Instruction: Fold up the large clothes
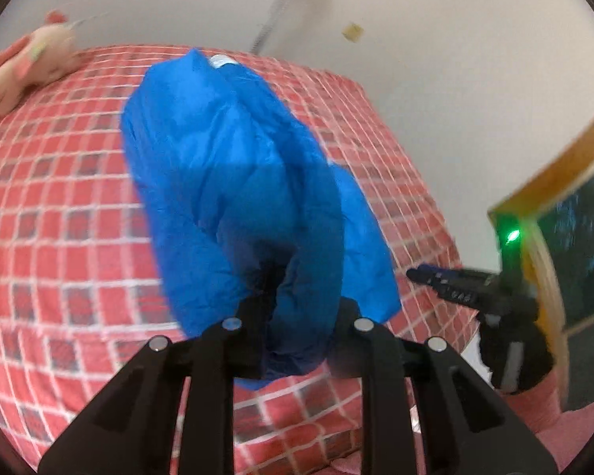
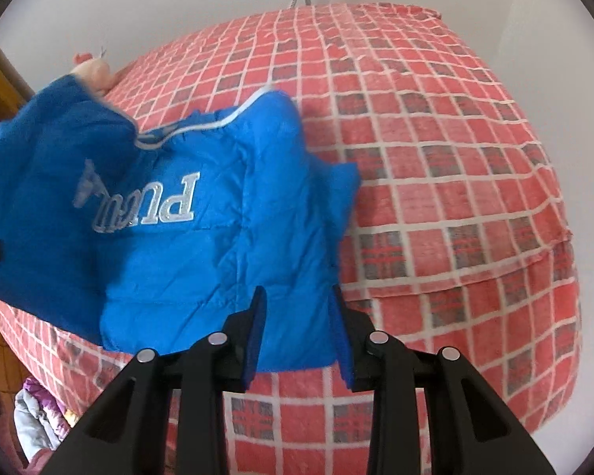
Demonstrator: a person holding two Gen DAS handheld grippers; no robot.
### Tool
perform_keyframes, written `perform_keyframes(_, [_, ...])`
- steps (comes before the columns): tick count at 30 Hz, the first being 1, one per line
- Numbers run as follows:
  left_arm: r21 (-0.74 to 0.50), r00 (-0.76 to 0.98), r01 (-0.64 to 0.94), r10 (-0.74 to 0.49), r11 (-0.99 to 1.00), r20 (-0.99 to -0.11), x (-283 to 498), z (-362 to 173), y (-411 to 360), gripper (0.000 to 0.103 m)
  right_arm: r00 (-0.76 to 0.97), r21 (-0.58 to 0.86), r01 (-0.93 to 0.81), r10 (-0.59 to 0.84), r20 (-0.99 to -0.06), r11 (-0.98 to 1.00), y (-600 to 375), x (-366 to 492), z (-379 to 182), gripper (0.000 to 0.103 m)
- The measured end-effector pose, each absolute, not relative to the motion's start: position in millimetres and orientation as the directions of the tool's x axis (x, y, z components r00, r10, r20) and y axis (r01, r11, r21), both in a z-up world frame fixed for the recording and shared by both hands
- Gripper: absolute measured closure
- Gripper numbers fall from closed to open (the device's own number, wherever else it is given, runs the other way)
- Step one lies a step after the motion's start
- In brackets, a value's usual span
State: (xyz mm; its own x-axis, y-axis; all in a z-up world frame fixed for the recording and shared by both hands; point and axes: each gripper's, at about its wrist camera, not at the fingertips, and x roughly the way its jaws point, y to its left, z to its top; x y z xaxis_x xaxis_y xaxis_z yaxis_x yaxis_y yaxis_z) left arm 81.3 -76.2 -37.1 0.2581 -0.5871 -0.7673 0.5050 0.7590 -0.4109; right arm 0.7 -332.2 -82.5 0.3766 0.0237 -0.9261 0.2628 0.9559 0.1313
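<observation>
- left gripper [image 1: 293,312]: its fingers stand close together, pinched on a bunched fold of the blue padded jacket [image 1: 233,166], which hangs lifted above the bed [image 1: 59,206].
- the jacket stretches across the red checked bedcover; its silver lettering [image 2: 150,206] reads upside down in the right wrist view.
- right gripper [image 2: 297,312]: its jaws stand a little wider, clamped on the jacket's lower edge, blue cloth between the pads.
- a pink soft toy [image 1: 23,67] lies at the bed's far left corner.
- no container shows; a heap of purple and grey clothes [image 2: 39,415] lies loose beside the bed.
</observation>
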Motion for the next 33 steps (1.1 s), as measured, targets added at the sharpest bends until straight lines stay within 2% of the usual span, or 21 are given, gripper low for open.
perform_keyframes(4, [-0.363, 0.214, 0.536, -0.538, 0.763, -0.815, 80.5, -58.7, -126.2, 0.082, 0.388, 0.142, 0.267, 0.029, -0.921, 0.953, -341.0, -10.5, -73.4, 0.071])
perform_keyframes(14, [-0.408, 0.109, 0.494, -0.52, 0.768, -0.847, 87.8, -144.1, -184.0, 0.081, 0.384, 0.164, 0.263, 0.053, -0.922, 0.951, -360.4, -20.8, -81.7, 0.071])
perform_keyframes(21, [-0.429, 0.118, 0.463, -0.533, 0.776, -0.838, 85.4, -135.0, -173.3, 0.078, 0.395, 0.189, 0.219, 0.091, -0.914, 0.957, -356.4, -9.9, -81.7, 0.069])
perform_keyframes(23, [-0.44, 0.122, 0.459, -0.546, 0.771, -0.829, 83.6, -122.5, -165.5, 0.073, 0.407, 0.193, 0.201, 0.097, -0.908, 0.961, -354.6, -4.6, -76.9, 0.064])
perform_keyframes(25, [-0.476, 0.107, 0.459, -0.578, 0.751, -0.809, 78.5, -106.7, -157.0, 0.058, 0.415, 0.196, 0.182, 0.106, -0.904, 0.963, -353.1, 1.5, -71.3, 0.06])
perform_keyframes(27, [-0.558, 0.073, 0.44, -0.647, 0.704, -0.759, 72.7, -87.9, -143.0, 0.048, 0.43, 0.207, 0.161, 0.12, -0.895, 0.965, -352.7, 8.9, -63.6, 0.053])
perform_keyframes(30, [-0.618, 0.058, 0.435, -0.705, 0.655, -0.707, 67.1, -62.6, -124.9, 0.047, 0.447, 0.211, 0.125, 0.135, -0.884, 0.969, -347.9, 26.3, -49.6, 0.04])
perform_keyframes(31, [-0.6, 0.093, 0.441, -0.699, 0.667, -0.709, 68.2, -51.8, -115.2, 0.046, 0.451, 0.213, 0.116, 0.14, -0.881, 0.97, -345.6, 31.7, -46.5, 0.03])
perform_keyframes(32, [-0.57, 0.129, 0.439, -0.677, 0.694, -0.725, 68.1, -48.5, -114.0, 0.045, 0.455, 0.216, 0.105, 0.147, -0.878, 0.971, -342.7, 37.2, -44.1, 0.024])
perform_keyframes(33, [-0.533, 0.165, 0.432, -0.645, 0.727, -0.746, 72.6, -44.8, -108.4, 0.045, 0.455, 0.22, 0.084, 0.159, -0.876, 0.972, -337.6, 46.4, -41.6, 0.024])
